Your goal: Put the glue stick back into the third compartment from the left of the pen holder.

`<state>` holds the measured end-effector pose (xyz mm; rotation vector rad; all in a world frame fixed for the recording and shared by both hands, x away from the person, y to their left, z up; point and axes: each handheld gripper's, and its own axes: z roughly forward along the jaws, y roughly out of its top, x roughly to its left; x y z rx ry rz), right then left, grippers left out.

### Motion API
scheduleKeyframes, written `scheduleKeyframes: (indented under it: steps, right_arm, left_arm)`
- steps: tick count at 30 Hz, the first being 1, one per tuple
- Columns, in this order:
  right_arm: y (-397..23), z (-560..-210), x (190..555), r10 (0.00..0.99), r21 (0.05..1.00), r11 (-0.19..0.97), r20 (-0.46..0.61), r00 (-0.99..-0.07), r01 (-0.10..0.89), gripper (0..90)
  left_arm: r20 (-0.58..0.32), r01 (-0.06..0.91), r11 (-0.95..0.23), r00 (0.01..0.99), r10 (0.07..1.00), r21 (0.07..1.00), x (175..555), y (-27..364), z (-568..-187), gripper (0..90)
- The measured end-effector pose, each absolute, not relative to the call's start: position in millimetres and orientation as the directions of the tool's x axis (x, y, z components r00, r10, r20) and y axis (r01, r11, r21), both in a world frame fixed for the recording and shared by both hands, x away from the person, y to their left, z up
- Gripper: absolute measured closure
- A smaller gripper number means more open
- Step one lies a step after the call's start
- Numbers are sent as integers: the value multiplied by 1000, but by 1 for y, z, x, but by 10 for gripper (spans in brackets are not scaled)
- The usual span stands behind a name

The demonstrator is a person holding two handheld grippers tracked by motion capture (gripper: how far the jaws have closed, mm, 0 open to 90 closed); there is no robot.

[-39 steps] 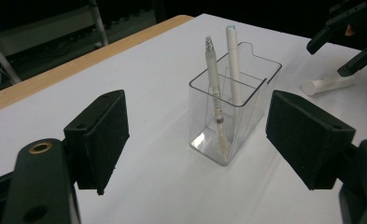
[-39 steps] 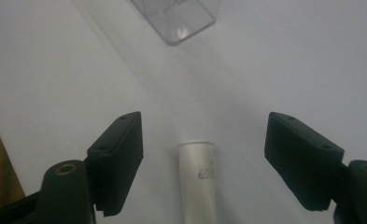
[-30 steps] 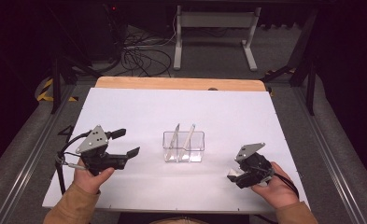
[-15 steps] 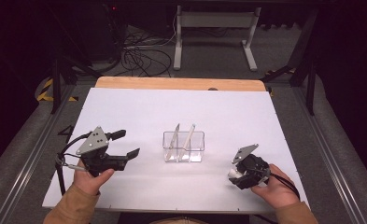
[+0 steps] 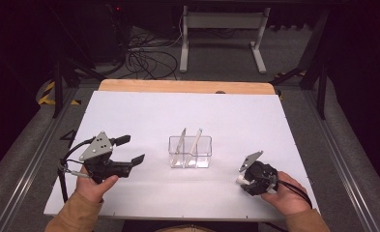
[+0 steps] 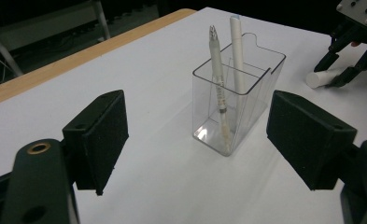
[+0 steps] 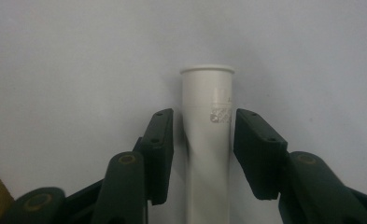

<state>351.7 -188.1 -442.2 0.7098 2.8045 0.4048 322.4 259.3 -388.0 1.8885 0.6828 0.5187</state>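
White plastic marker-like tube (image 7: 207, 140), capped at the far end, lies flat on the white table sheet (image 5: 236, 116) at the near right, well apart from the clear plastic two-compartment holder (image 5: 190, 152) at centre. Right gripper (image 7: 204, 135) is down over it, tube lengthwise between the jaws; the jaws have just been closing. A thin gap shows on each side of the barrel in the right gripper view, so the pads look not yet pressed on: a bracket, not a grip. Straddling the barrel along its length likely sets up a lift that lets it be tipped upright later. Left gripper (image 6: 197, 140) hovers at the near left, jaws wide apart and holding nothing, aimed at the holder, probably waiting to steady it. Holder stands upright with a slim translucent pen (image 6: 218, 88) and a white pen (image 6: 237, 51) leaning inside; both look to be in the compartments, which one each cannot be told. Likely step: finish the pinch, then carry the tube to the holder.
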Motion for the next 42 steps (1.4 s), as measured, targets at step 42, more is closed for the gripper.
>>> scheduleKeyframes:
  steps: [42]
  right_arm:
    - [-186,-433,344,453,328,865,-187,-872,379,679]
  left_arm:
    - [51,226,-322,743,667,919,321,261,-387,216]
